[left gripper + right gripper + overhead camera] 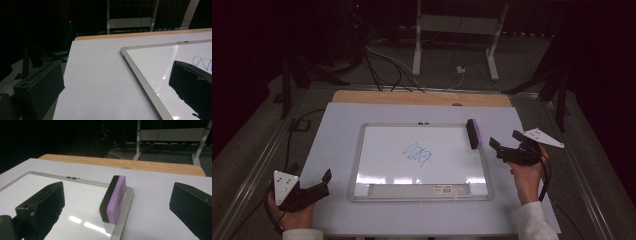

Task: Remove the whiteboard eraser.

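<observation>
One eraser (473, 133) on one whiteboard (362, 150) (one blue scribble (418, 154)).

A dim lab or recording room. A white-topped table (337, 210) with a wooden edge at 12 o'clock stands on a grey floor amid darkness. Beyond it, at 12 o'clock, the white metal legs of a stand (454, 42) rise from the floor, with loose cables (382, 67) (black and white) trailing at 11 o'clock. Dark tripod-like legs (294, 75) stand at 10 o'clock.
</observation>
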Tool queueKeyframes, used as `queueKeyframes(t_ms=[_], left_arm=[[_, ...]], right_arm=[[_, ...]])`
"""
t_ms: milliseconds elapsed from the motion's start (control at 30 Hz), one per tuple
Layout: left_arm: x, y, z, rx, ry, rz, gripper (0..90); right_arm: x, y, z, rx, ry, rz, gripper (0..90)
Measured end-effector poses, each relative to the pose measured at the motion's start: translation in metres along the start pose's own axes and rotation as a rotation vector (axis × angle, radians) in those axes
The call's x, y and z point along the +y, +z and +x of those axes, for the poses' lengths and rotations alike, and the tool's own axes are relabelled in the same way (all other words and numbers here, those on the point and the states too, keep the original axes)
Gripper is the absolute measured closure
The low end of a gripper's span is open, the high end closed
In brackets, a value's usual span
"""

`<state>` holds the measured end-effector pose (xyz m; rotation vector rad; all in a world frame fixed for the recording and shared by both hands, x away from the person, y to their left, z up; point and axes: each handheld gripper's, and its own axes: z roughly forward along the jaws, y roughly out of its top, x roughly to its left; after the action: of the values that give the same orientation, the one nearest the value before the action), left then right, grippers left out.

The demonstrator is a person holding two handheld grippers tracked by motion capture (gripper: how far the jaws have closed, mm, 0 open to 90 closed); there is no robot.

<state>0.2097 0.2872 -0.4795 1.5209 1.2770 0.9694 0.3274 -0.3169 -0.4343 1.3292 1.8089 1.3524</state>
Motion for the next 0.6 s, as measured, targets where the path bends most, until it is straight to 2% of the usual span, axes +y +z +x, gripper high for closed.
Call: queueKeyframes(t_ms=[233,267,333,500,600], left_arm=[[0.0,0.0,0.0,0.004,-0.003,0.0,0.6],[0.0,0.0,0.0,0.005,-0.004,0.0,0.6],[0.0,-0.001,0.0,0.006,-0.005,0.001,0.6],[-0.001,-0.001,0.001,0.01,-0.01,-0.002,0.6],[-0.001,-0.001,0.001,0.013,-0.011,-0.002,0.6]], right_arm=[[0.003,0.02,-0.001,-0.006,-0.011,0.047,0.4],[0.004,0.026,-0.002,-0.009,-0.014,0.074,1.0],[0.006,0.033,-0.002,-0.01,-0.01,0.1,1.0],[0.009,0.045,-0.006,-0.004,-0.006,0.119,1.0],[0.01,0.056,-0.009,-0.009,0.014,0.169,5.2]])
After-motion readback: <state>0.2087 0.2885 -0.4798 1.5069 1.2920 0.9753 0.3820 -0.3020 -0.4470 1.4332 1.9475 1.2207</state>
